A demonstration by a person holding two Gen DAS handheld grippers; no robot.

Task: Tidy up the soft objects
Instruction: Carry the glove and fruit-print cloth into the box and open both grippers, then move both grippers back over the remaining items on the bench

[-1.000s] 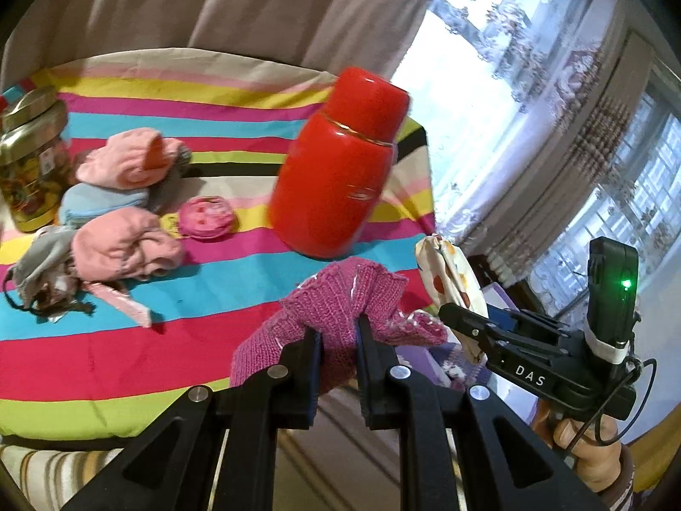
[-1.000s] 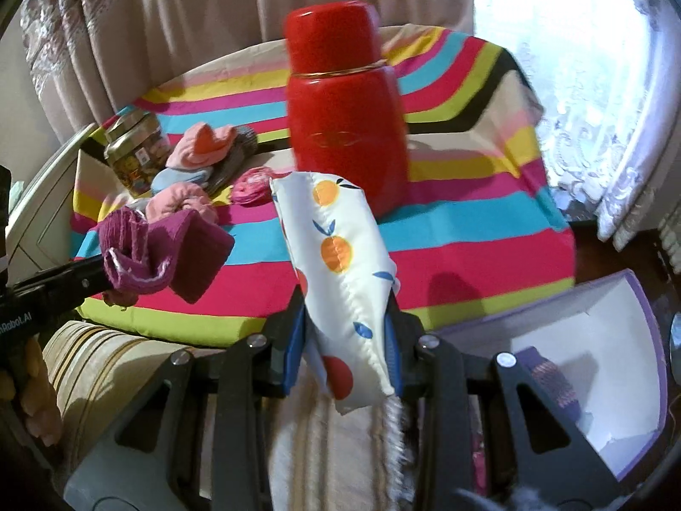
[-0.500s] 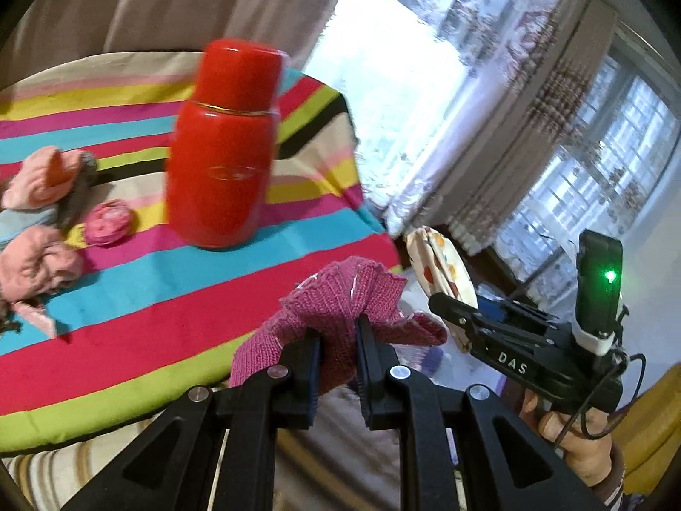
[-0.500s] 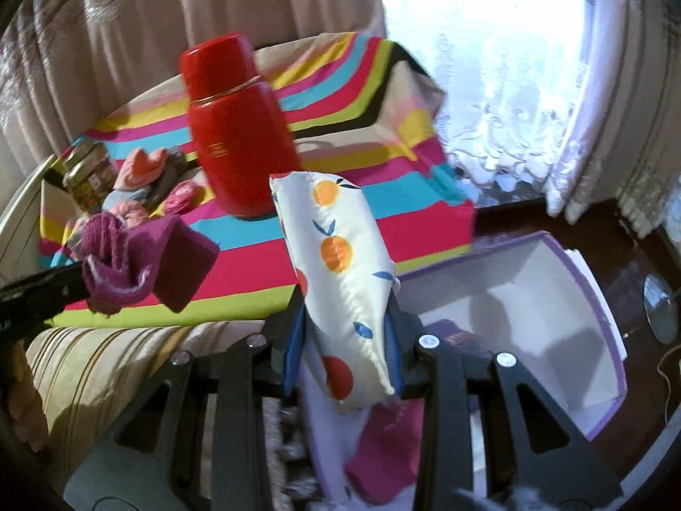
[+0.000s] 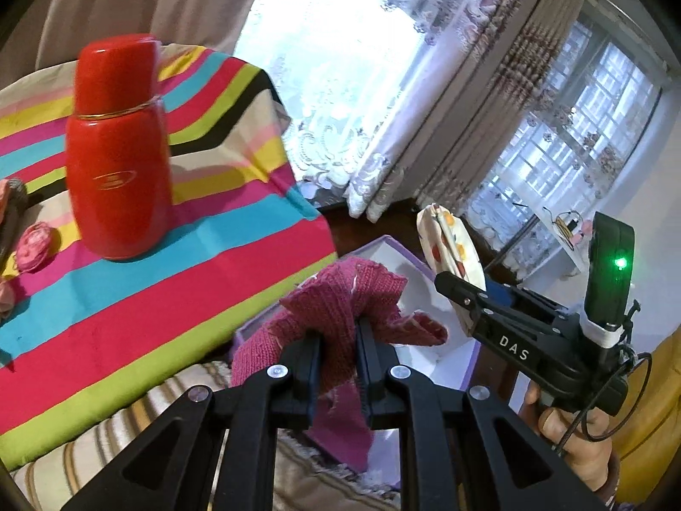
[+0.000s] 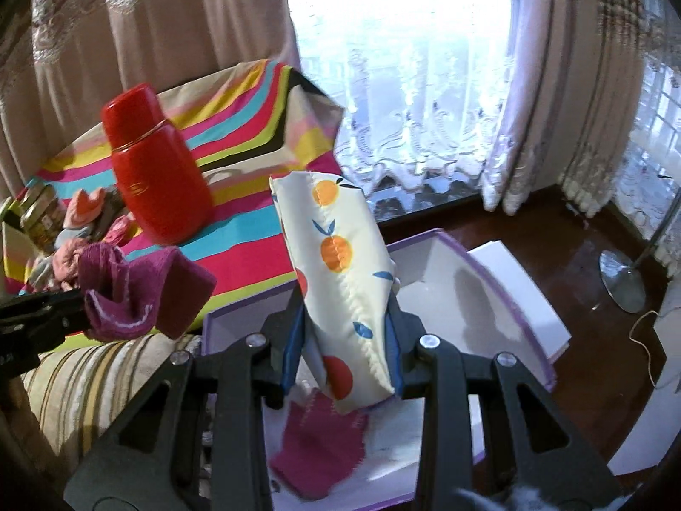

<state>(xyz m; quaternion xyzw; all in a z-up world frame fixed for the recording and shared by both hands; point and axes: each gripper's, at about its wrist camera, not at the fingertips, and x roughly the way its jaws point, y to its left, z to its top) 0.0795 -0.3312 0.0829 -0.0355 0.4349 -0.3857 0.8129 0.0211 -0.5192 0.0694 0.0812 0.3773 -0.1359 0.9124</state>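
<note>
My left gripper (image 5: 338, 347) is shut on a magenta knitted cloth (image 5: 344, 298), held in the air over the near-left corner of a purple-edged white box (image 5: 464, 362). The same cloth (image 6: 140, 294) shows at the left of the right wrist view. My right gripper (image 6: 347, 340) is shut on a cream padded pouch (image 6: 340, 268) printed with oranges, which stands upright between the pads above the box (image 6: 489, 281). Another magenta knit piece (image 6: 319, 451) lies inside the box. The pouch (image 5: 451, 247) also appears at the right of the left wrist view.
A red flask (image 6: 157, 174) stands on the striped tablecloth (image 6: 251, 221), with pink and grey soft items (image 6: 81, 221) and a jar (image 6: 38, 217) behind it. A striped cushion (image 6: 102, 374) lies beside the box. A lamp base (image 6: 621, 281) stands on the dark floor.
Both grippers have swung right, off the striped table and over the box, each keeping its load. The box interior and the magenta piece in it have come into view.
</note>
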